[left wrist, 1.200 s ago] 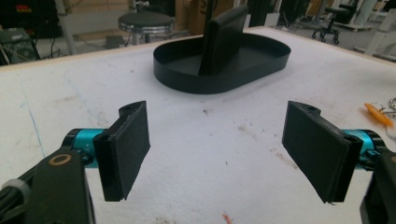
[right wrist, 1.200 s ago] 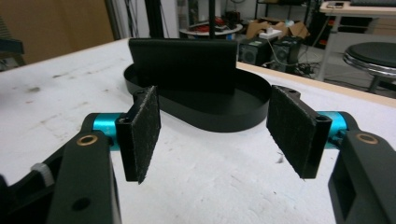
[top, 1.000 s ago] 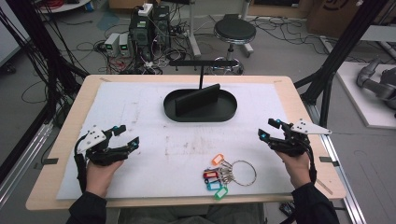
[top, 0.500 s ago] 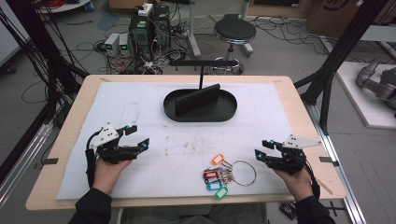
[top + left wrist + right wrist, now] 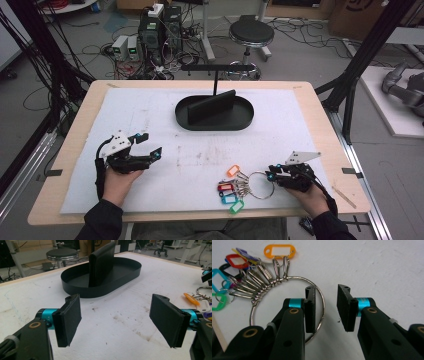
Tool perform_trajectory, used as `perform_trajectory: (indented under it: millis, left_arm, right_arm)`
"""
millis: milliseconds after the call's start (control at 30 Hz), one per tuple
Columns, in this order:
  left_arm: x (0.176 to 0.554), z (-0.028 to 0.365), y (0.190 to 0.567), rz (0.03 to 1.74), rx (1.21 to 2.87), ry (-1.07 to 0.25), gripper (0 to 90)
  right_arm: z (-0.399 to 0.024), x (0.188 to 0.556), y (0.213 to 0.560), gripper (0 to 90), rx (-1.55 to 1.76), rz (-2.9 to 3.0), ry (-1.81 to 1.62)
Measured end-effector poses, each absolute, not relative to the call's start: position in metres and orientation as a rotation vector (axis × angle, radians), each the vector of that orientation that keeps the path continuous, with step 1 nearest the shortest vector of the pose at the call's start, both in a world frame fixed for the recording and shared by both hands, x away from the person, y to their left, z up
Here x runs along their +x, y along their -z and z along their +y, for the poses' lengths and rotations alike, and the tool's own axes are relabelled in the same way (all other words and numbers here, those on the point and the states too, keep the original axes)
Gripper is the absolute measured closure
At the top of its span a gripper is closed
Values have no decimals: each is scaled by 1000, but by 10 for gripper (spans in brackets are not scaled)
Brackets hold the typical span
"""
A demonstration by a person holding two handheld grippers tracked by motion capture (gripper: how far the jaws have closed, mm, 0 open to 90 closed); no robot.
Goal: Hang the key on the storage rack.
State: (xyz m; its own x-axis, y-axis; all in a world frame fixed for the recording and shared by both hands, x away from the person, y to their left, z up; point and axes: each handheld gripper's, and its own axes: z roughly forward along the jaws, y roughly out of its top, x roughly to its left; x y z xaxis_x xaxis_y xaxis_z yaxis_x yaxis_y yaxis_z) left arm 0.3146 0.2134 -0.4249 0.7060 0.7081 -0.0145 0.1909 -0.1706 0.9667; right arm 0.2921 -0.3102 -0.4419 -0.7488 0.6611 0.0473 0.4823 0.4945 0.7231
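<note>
White sheeting covers the table point(image 5: 320, 115), where the right gripper point(image 5: 325, 306), jaws apart, straddles the key ring point(image 5: 318, 293) seemingly to pinch it, while the left gripper point(image 5: 116, 320) waits wide open.

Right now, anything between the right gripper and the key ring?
Nothing visible. The right gripper sits right at the metal key ring, jaws open astride its near arc, one inside the loop, one outside. The coloured tags lie on the ring's far side, clear of the jaws.

Table point(image 5: 320, 120): white mat point(image 5: 150, 115), black tray point(image 5: 240, 122), key ring point(image 5: 260, 185).
</note>
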Motion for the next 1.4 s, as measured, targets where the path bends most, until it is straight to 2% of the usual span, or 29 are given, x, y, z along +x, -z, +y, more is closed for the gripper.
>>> perform_trajectory:
  millis: [367, 667, 867, 1400]
  left_arm:
    - [313, 214, 425, 727, 1717, -523, 265]
    - [315, 214, 428, 729, 1713, -528, 274]
    - [308, 215, 422, 714, 1691, -556, 307]
    - [297, 215, 423, 693, 1689, -581, 306]
  right_arm:
    - [-307, 296, 451, 873, 968, 2532, -1069]
    - [-306, 301, 445, 880, 1031, 2477, -1086]
    - [-309, 300, 425, 882, 1057, 2272, -1230]
    - [-295, 294, 415, 875, 1070, 2213, -1434]
